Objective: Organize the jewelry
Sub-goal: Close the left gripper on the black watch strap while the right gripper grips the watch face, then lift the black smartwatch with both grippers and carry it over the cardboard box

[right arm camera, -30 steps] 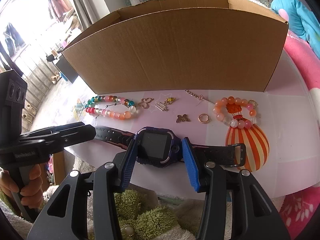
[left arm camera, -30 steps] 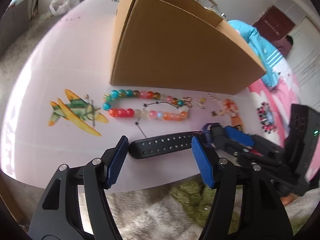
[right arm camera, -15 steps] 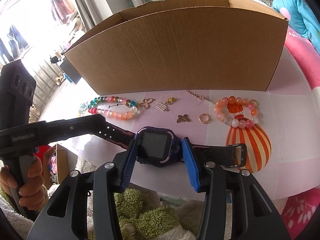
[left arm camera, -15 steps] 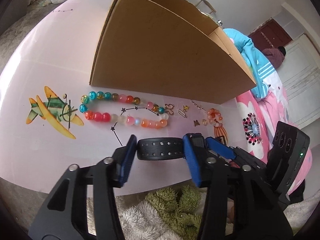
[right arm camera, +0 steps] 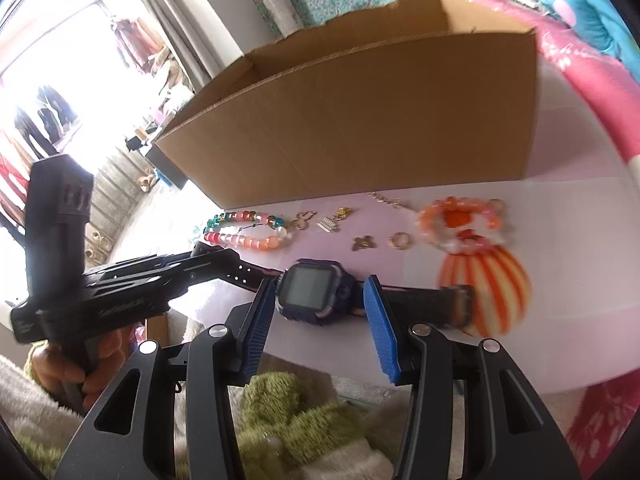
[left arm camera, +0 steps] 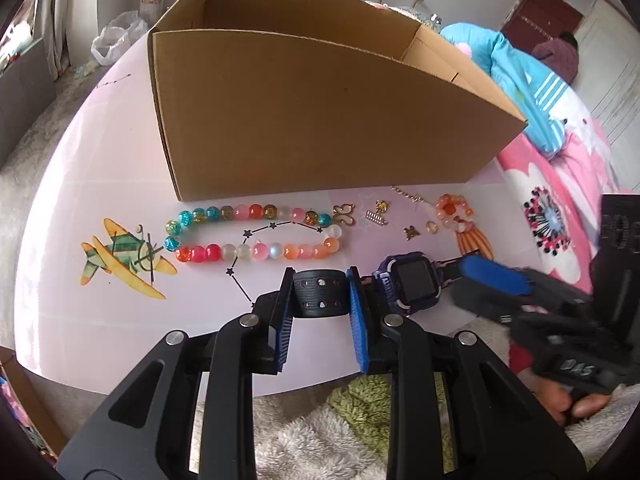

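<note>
A purple smartwatch (left arm camera: 412, 282) with a black strap (left arm camera: 320, 294) lies near the front edge of the pale pink table (left arm camera: 100, 200). My left gripper (left arm camera: 320, 276) has its jaws closing, and the strap's free end fills the gap between the blue pads. My right gripper (right arm camera: 320, 284) is shut on the smartwatch (right arm camera: 312, 290) at its fingertips. Behind it lie a multicoloured bead bracelet (left arm camera: 256, 236), an orange bead bracelet (left arm camera: 452, 210), several small gold charms (left arm camera: 344, 214) and a ring (left arm camera: 431, 226). An open cardboard box (left arm camera: 320, 112) stands beyond them.
A plane picture (left arm camera: 120, 256) and a striped balloon picture (right arm camera: 488, 280) are printed on the table. A fluffy white and green rug (left arm camera: 312, 440) lies below the front edge. A pink bed (left arm camera: 560, 208) stands to the right. A person's hand (right arm camera: 64, 368) holds the left gripper's handle.
The left jaws have narrowed from wide apart down onto the strap. The watch has shifted to the right along the bead bracelet. Both cameras have swung, so the box's inside now shows.
</note>
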Action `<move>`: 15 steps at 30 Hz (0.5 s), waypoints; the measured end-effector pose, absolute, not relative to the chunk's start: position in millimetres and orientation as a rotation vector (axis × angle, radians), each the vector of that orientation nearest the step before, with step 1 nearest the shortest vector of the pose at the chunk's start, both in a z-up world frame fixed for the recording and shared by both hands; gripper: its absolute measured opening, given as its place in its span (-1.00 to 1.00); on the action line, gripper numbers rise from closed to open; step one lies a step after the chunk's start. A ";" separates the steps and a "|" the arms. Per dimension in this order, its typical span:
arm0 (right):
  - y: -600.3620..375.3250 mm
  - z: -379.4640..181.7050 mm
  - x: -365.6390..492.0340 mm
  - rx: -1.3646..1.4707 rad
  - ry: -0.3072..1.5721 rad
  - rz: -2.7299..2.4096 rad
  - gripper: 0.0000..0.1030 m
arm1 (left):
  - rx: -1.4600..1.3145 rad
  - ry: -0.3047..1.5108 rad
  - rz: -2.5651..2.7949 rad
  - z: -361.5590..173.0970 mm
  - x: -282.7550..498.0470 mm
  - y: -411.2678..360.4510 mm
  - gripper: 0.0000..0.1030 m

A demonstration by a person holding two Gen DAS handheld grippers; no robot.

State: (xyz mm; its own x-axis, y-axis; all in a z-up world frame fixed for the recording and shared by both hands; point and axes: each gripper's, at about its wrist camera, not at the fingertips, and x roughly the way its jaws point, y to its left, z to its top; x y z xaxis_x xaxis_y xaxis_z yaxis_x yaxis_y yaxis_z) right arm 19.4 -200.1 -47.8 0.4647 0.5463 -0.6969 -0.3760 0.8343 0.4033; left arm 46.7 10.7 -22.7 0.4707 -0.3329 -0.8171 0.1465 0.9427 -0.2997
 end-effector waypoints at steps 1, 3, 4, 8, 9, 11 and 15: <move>-203.0 -47.3 16.8 0.195 0.929 0.557 -0.11 | -0.188 1.043 -0.294 -23.2 46.9 10.0 -0.53; -212.4 -48.6 13.1 0.181 0.948 0.515 -0.11 | -0.177 1.046 -0.289 -24.6 46.1 10.3 -0.53; -215.4 -49.8 12.2 0.182 0.956 0.501 -0.12 | -0.175 1.047 -0.288 -25.1 46.0 10.6 -0.53; -229.7 -51.1 11.9 0.208 0.977 0.448 -0.12 | -0.172 1.051 -0.279 -26.4 44.8 12.4 -0.53; -234.3 -50.7 12.5 0.224 0.974 0.437 -0.12 | -0.168 1.052 -0.275 -27.0 44.0 12.5 -0.53; -240.8 -53.2 15.4 0.247 0.977 0.417 -0.12 | -0.165 1.056 -0.272 -28.9 44.0 12.9 -0.53; -249.8 -60.7 24.4 0.298 1.004 0.393 -0.12 | -0.168 1.064 -0.268 -30.8 46.2 12.3 -0.53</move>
State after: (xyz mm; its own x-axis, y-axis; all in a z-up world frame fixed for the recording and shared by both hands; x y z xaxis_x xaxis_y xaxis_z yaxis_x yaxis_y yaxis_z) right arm 24.4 -249.8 -60.7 0.4773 0.4505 -0.7545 -0.1814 0.8906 0.4170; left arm 46.2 12.3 -30.8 0.4570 -0.2968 -0.8385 0.1353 0.9549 -0.2643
